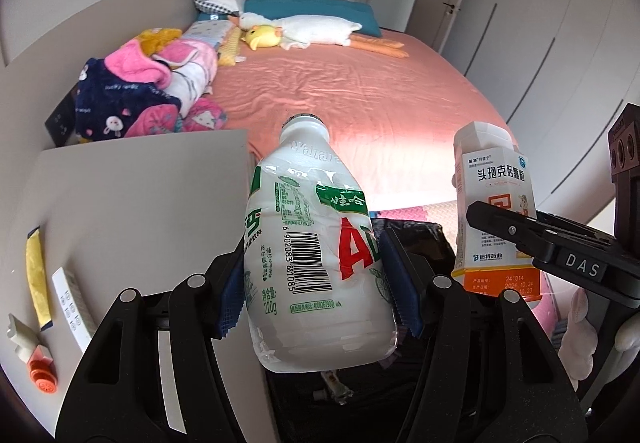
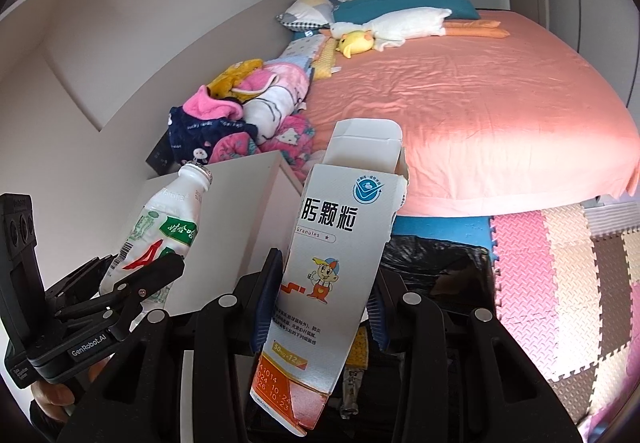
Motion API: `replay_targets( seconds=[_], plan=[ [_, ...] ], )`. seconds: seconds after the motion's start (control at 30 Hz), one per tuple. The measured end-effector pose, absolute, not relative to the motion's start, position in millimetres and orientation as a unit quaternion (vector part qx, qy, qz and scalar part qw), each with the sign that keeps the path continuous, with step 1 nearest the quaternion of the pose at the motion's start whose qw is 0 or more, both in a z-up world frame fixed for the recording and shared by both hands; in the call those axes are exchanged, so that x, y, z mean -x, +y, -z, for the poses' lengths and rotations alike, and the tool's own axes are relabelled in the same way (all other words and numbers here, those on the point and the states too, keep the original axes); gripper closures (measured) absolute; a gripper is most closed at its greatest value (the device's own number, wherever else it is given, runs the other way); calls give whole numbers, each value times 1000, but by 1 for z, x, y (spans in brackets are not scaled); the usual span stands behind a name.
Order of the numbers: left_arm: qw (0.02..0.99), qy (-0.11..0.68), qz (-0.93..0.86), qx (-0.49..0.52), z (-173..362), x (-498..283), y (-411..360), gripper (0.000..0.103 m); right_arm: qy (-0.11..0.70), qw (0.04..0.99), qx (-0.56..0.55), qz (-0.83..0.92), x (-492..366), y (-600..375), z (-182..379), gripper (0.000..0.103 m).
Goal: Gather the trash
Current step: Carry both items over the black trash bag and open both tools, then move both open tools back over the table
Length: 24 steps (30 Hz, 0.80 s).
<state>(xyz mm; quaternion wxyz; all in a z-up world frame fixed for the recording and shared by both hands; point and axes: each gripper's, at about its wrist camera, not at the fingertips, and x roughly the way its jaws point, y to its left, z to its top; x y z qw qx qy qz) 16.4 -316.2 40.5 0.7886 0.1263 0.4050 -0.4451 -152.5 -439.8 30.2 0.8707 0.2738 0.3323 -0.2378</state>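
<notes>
My left gripper [image 1: 316, 279] is shut on a white plastic drink bottle [image 1: 316, 251] with a green and red label, uncapped, held upright and tilted. It also shows in the right wrist view [image 2: 156, 231], at the left. My right gripper [image 2: 320, 299] is shut on an opened white and orange medicine box [image 2: 332, 263], its top flap open. The box also shows at the right of the left wrist view [image 1: 496, 219]. Both items hang above a bin lined with a black bag [image 2: 436, 263], also in the left wrist view [image 1: 416, 239], with some trash inside.
A grey bedside cabinet [image 1: 132, 211] stands at left with a yellow strip [image 1: 38, 279], a white remote [image 1: 74, 307] and an orange-capped item [image 1: 40, 375]. A pink bed [image 2: 480, 103] with plush toys and piled clothes [image 1: 148, 91] lies ahead. Foam floor mats [image 2: 568, 283] are at right.
</notes>
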Motion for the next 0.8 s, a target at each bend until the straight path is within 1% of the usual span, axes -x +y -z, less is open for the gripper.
replay_targets(
  seconds=[0.07,0.13,0.17,0.2,0.23,0.3,0.8],
  plan=[
    [781,407,455,-130,-40,-14,-323,43,332,868,-276,244,159,-444,-30,62],
    [761,417,475,-145,-35,-8,-331,42,330,868,-279,244,165,-448,-30,58],
    [757,417,478,-155,-33,-5,-335,30,328,867,-279,252,169,-450,-31,46],
    [762,412,471,-168,-32,-1,-337,14,324,865,-279,263,174,-451,-32,31],
    [772,399,460,-182,-32,5,-339,6,315,864,-280,275,179,-452,-34,28],
    [774,389,460,-197,-31,10,-342,6,304,864,-279,289,186,-455,-37,27],
    [784,408,436,-170,-31,-1,-329,6,317,866,-269,279,177,-458,-36,27]
  ],
)
